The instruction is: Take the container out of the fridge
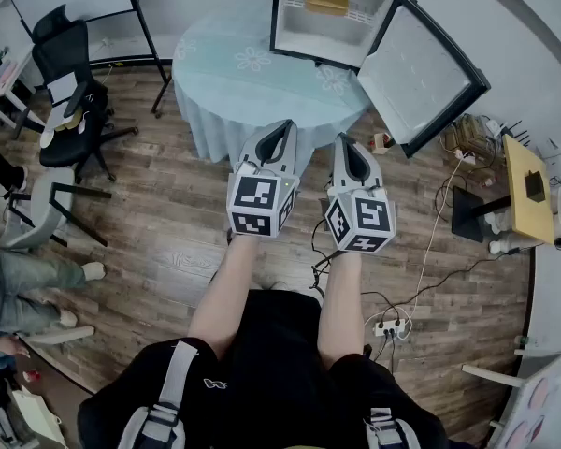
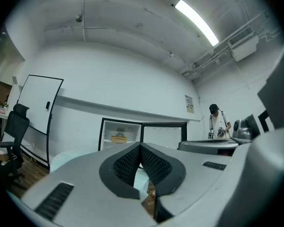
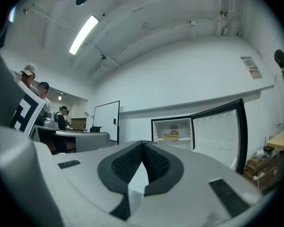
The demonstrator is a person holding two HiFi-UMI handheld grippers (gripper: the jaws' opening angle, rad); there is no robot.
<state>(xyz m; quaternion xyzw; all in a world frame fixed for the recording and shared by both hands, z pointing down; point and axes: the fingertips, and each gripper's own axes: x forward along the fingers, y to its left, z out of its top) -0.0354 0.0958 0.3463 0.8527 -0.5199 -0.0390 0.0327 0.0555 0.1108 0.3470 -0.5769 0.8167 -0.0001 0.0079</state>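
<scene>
A small fridge stands on a round table with a pale blue cloth, its door swung open to the right. A yellow container sits on the upper shelf inside. Both grippers are held level in front of the person, well short of the table. The left gripper is shut and empty, and so is the right gripper. In the left gripper view the container shows far beyond the closed left gripper. The right gripper view has the container in the open fridge past the closed right gripper.
A black office chair and a whiteboard stand are at the left. A yellow side table, cables and a power strip lie at the right on the wood floor. A person's legs show at the left edge.
</scene>
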